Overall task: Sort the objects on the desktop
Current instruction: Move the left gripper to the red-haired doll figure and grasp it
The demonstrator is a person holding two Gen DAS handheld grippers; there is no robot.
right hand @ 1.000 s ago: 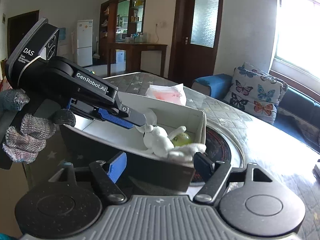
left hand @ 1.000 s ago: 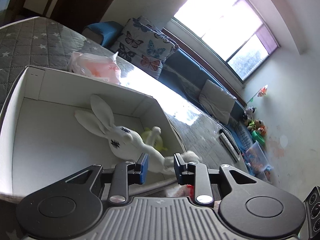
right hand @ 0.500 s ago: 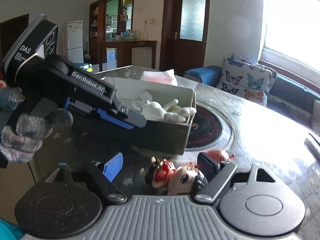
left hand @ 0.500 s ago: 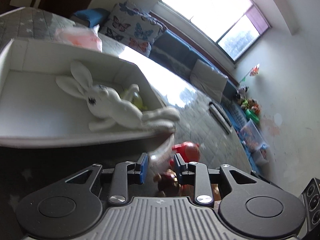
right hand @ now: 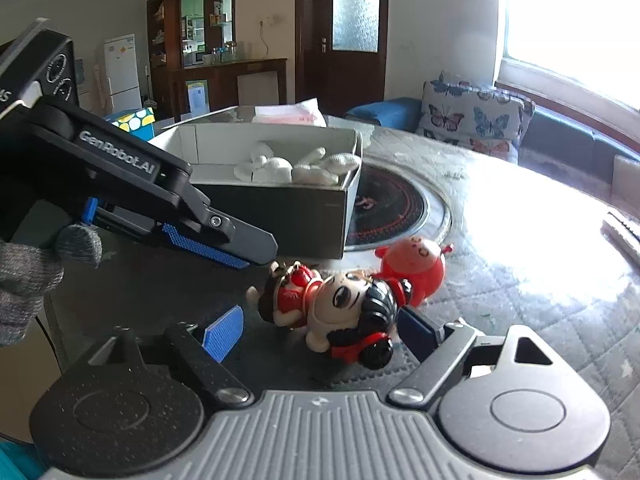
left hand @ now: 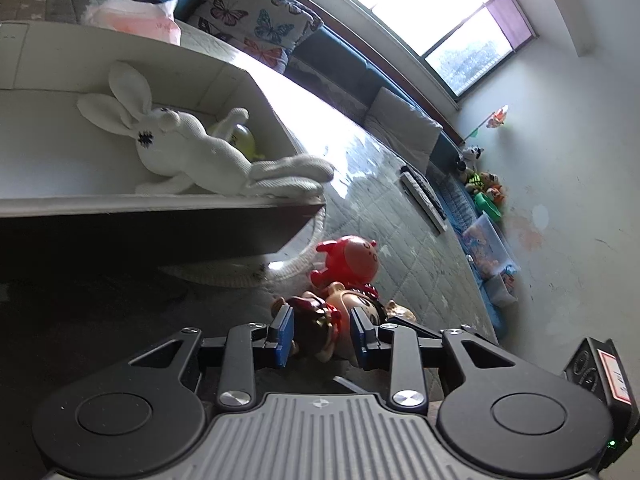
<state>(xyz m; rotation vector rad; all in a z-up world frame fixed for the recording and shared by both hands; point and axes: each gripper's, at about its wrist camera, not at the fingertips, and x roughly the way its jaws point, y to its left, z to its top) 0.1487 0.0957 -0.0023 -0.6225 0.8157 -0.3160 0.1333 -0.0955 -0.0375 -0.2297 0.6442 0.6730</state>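
A white plush rabbit (left hand: 188, 148) lies in the open white box (left hand: 120, 200), legs over its rim, with a yellow-green ball (left hand: 244, 140) beside it; box (right hand: 280, 208) and rabbit (right hand: 296, 166) also show in the right wrist view. A doll figure with black hair and red clothes (right hand: 340, 308) lies on the table in front of the box, beside a red round toy (right hand: 416, 266). My left gripper (left hand: 322, 332) is open with the doll (left hand: 336, 312) between its fingers. My right gripper (right hand: 320, 330) is open around the doll's head. The red toy (left hand: 348, 260) lies just beyond.
A round dark inset (right hand: 392, 208) sits in the quilted grey table top beside the box. A pink plastic bag (right hand: 292, 114) lies behind the box. A sofa with butterfly cushions (right hand: 472, 120) stands past the table. A remote (left hand: 424, 200) lies at the table's far edge.
Both grippers have dropped from above the box down to the table in front of it and moved in around the doll. The rabbit stays in the box.
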